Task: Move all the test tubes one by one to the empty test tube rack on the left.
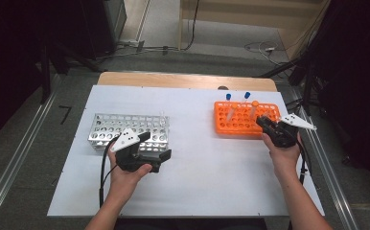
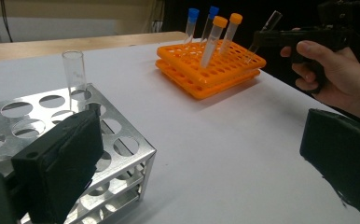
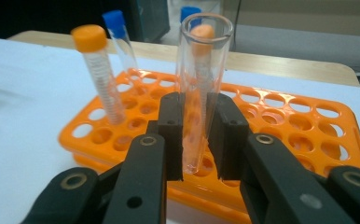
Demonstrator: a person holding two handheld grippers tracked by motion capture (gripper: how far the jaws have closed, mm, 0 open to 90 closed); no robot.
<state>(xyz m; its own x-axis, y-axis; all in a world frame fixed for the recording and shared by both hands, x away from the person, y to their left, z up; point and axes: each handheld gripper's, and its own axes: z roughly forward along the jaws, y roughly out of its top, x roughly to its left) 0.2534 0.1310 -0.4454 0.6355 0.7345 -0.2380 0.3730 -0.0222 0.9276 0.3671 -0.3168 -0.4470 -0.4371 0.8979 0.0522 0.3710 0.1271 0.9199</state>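
Observation:
An orange tube rack (image 1: 244, 125) lies at the right of the white table, holding two blue-capped tubes (image 1: 228, 97) and two orange-capped tubes (image 3: 99, 74). My right gripper (image 3: 199, 140) is shut on a clear uncapped glass tube (image 3: 200, 88), held tilted with its lower end at the rack's near row. A silver metal rack (image 1: 121, 125) sits at the left with one clear glass tube (image 2: 74, 74) upright in a corner hole. My left gripper (image 2: 201, 158) rests beside the metal rack's near right corner, jaws wide open and nothing between them.
The white sheet (image 1: 197, 163) covers a wooden table whose far edge (image 1: 183, 79) shows bare. Metal rails (image 1: 15, 163) run along both sides on the floor. Cables (image 1: 264, 48) lie on the floor beyond the table.

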